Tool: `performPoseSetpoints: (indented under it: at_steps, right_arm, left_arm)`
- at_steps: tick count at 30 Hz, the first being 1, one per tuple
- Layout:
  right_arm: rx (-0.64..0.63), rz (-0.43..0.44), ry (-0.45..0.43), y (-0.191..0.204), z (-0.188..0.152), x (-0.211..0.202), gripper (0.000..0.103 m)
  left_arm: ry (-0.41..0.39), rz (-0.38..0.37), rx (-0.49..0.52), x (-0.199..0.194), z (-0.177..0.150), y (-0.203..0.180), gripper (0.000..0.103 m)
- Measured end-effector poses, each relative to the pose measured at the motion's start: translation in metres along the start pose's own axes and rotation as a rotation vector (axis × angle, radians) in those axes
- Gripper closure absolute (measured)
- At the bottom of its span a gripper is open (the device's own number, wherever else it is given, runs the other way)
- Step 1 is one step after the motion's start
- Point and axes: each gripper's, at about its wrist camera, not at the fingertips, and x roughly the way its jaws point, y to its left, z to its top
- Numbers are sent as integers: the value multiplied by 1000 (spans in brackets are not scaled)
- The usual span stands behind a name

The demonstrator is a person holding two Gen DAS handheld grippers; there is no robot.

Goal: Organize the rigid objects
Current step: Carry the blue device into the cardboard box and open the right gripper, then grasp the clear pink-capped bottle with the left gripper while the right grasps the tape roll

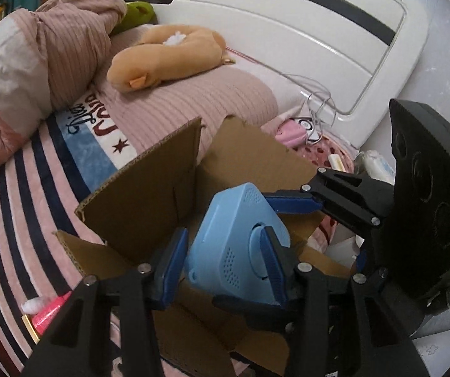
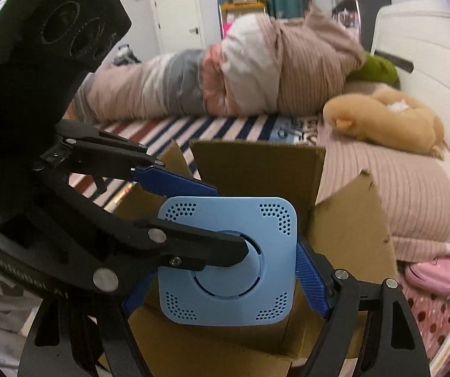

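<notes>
A flat, square, light-blue device (image 2: 228,260) with dotted vent corners hangs over an open cardboard box (image 2: 256,169) that stands on the bed. My right gripper (image 2: 225,270) holds it across its width, one blue pad (image 2: 311,279) on its right edge and the other on its left edge. My left gripper (image 1: 223,235) comes in from the side and pinches it across its thickness, one finger (image 2: 225,251) on the round front face and one behind. In the left wrist view the device (image 1: 234,251) sits between my blue pads, above the box (image 1: 149,188).
The box flaps stand upright around the opening. The bed carries a striped blanket (image 1: 20,220), a rolled pink quilt (image 1: 52,47) and a tan plush toy (image 1: 162,56). A white headboard (image 1: 288,31), cables (image 1: 319,106) and a pink object (image 1: 49,311) lie nearby.
</notes>
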Motion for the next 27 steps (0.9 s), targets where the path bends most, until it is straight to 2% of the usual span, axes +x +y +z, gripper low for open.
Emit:
performPoseSetpoints:
  at_steps: [4,6,8,11,13,16,21,24,27]
  right_arm:
    - [5,-23,26,-4,-1,8,24]
    - [8,-37,22,-3,-2,8,14]
    - [-3,-40,9,-1,2,7,13]
    - [-24,-43,-12,9,4,-1,12]
    - [-42,-81,-21,18,7,-4,10]
    - [-91,-149,-102,40,12,-17,10]
    - [-116,-100,-174,82,34,-30,10]
    - [-140,-48,-170,110,50,-26,10]
    - [-187,14,-157,145,60,-11,11]
  left_arm:
    - [-22,54,-8,-6,-2,4,42]
    - [-48,63,-16,-16,-4,7,36]
    - [-73,76,-24,-26,-6,9,30]
    - [-131,110,-36,-50,-13,14,29]
    - [-175,116,-49,-66,-19,19,29]
    - [-251,145,-93,-99,-36,35,28]
    - [-348,260,-195,-156,-78,79,27]
    - [-390,313,-260,-184,-112,109,25]
    - [-409,401,-326,-201,-148,139,23]
